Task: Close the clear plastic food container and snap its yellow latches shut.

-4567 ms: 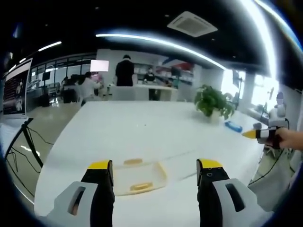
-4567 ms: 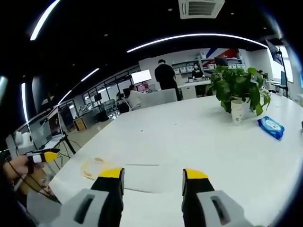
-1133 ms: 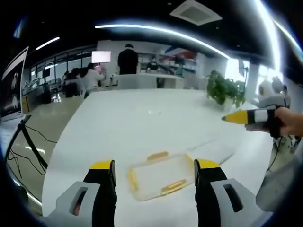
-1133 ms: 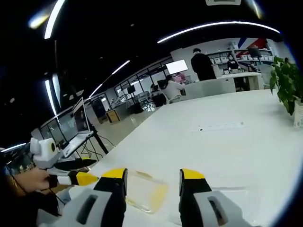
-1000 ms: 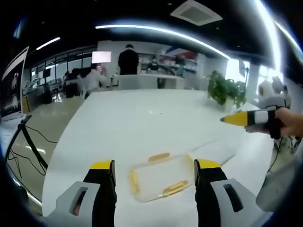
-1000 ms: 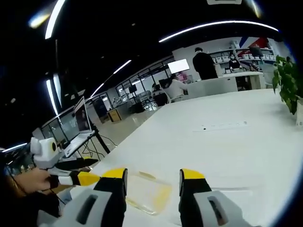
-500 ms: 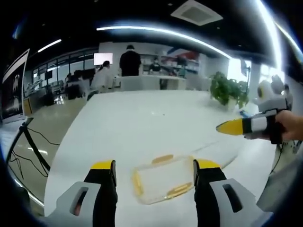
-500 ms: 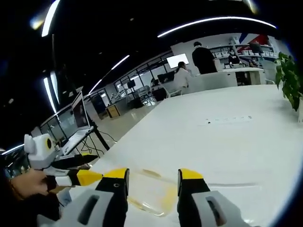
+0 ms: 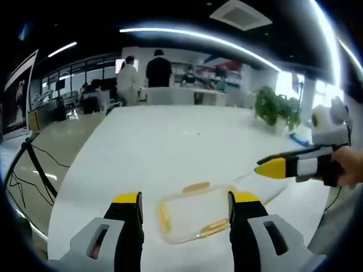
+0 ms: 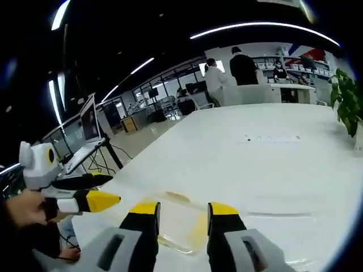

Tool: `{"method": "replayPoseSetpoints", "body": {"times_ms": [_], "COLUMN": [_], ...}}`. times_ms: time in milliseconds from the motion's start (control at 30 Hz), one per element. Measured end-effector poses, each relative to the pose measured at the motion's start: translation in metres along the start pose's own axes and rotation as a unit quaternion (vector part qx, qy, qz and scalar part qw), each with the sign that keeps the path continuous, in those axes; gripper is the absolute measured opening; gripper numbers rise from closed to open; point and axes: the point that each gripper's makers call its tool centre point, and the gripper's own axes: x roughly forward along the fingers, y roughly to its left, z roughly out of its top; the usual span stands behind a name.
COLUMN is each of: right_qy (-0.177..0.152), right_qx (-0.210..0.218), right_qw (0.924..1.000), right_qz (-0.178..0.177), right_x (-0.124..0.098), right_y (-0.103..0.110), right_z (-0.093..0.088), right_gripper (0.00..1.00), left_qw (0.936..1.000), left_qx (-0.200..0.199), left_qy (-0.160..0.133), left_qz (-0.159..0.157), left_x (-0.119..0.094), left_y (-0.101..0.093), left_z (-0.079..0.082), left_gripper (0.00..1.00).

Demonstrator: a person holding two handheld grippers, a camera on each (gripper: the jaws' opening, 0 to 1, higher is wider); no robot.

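The clear plastic container (image 9: 190, 214) lies on the white table (image 9: 170, 147), with yellow latches (image 9: 196, 187) on its rim. Its clear lid (image 9: 266, 190) lies flat on its right side. My left gripper (image 9: 186, 199) is open, its jaws standing just before the container on either side. From the right, my right gripper (image 9: 269, 168), held in a hand (image 9: 347, 171), points its yellow tip over the lid. In the right gripper view the container (image 10: 180, 229) shows between the jaws of my open right gripper (image 10: 182, 209), and the left gripper (image 10: 102, 200) reaches in from the left.
A potted plant (image 9: 276, 110) stands far right on the table; it also shows as the plant (image 10: 347, 99). People (image 9: 159, 71) stand at a counter behind. A laptop (image 10: 85, 136) and cables sit off the table's left edge. The white table (image 10: 272, 170) stretches far back.
Both cameras have come closer to the container. My right gripper has moved in toward the lid, and its jaws stand a little narrower than before.
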Motion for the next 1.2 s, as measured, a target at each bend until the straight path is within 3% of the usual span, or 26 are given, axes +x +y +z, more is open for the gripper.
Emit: {"method": "replayPoseSetpoints", "body": {"times_ms": [100,200,433,667,1200], "right_qy": [0.000,-0.003,0.011,0.032,0.039], "right_qx": [-0.024,-0.025,-0.023,-0.035,-0.017], "right_qw": [0.9988,0.9984,0.9983,0.9974,0.9948], "right_qz": [-0.042,-0.050,-0.052,-0.055,-0.092], "right_x": [0.001,0.004,0.014,0.022,0.031], "right_y": [-0.012,-0.014,-0.014,-0.009,-0.021], "right_z": [-0.006,-0.010,-0.028,-0.045,-0.062], "right_gripper": [0.25,0.25,0.23,0.19,0.15], "left_qw": [1.0000,0.9999,0.9996,0.9993,0.9982], "left_qx": [0.000,0.000,-0.021,-0.014,-0.014], "left_qy": [0.002,0.014,0.021,0.036,0.058], "left_qz": [0.002,0.004,-0.001,0.002,0.011], "left_x": [0.004,0.008,0.015,0.024,0.036], "left_y": [0.002,0.003,0.003,0.008,0.014], "left_z": [-0.008,-0.018,-0.032,-0.041,-0.061], "left_gripper": [0.57,0.57,0.53,0.52,0.47]}}
